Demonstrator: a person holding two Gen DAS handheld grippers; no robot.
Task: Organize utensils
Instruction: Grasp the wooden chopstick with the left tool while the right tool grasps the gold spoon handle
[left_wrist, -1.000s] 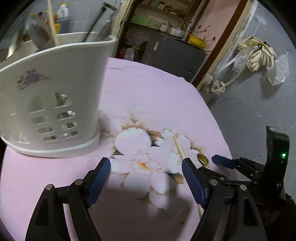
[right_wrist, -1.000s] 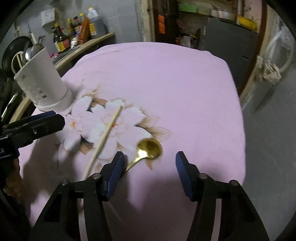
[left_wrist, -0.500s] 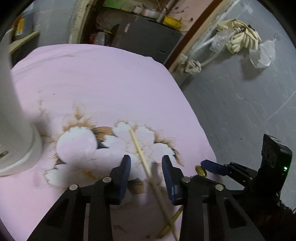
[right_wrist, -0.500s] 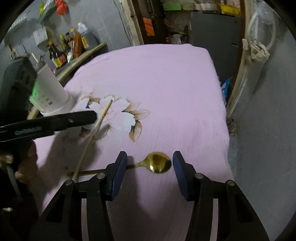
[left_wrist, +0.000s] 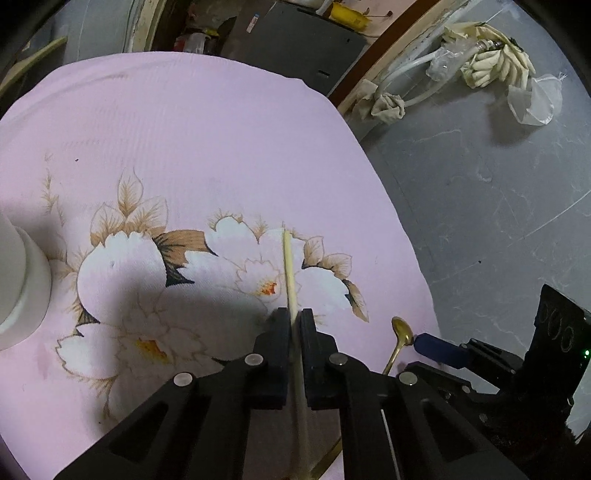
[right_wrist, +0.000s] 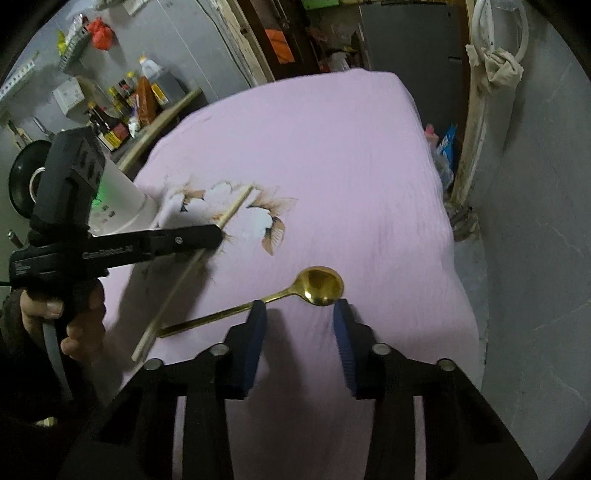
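Left wrist view puts a pale chopstick (left_wrist: 289, 271) at the centre, lying on the flower print of a pink tablecloth (left_wrist: 207, 122). The left gripper (left_wrist: 294, 325) has its jaws pressed together on the chopstick, pinching it partway along, so that the far end sticks out ahead over the white petals and the near end runs back under the gripper body. From the right wrist view the same chopstick (right_wrist: 192, 269) slants across the cloth, with the left gripper (right_wrist: 216, 236) clamped on it from the side and a hand (right_wrist: 70, 314) wrapped round the gripper's handle.

A gold spoon (right_wrist: 295, 291) lies on the cloth just to the right of the chopstick, its handle end close to the chopstick's near end and its bowl facing up. The right gripper (right_wrist: 299, 314) is poised over the spoon with its jaws closing; the bowl lies between the blue fingertips (right_wrist: 256, 321), the left one at the spoon's neck and the right one just beside the bowl's rim, and I cannot tell whether either touches it. In the left wrist view the spoon (left_wrist: 400, 336) shows near the cloth's right edge, with the right gripper (left_wrist: 436, 347) next to it.

A white utensil holder (left_wrist: 22, 288) stands on the cloth at the left, well apart from both utensils. Bottles (right_wrist: 122, 110) crowd a shelf behind the table, beyond the holder. Grey floor (left_wrist: 498, 206) lies past the table's edge.
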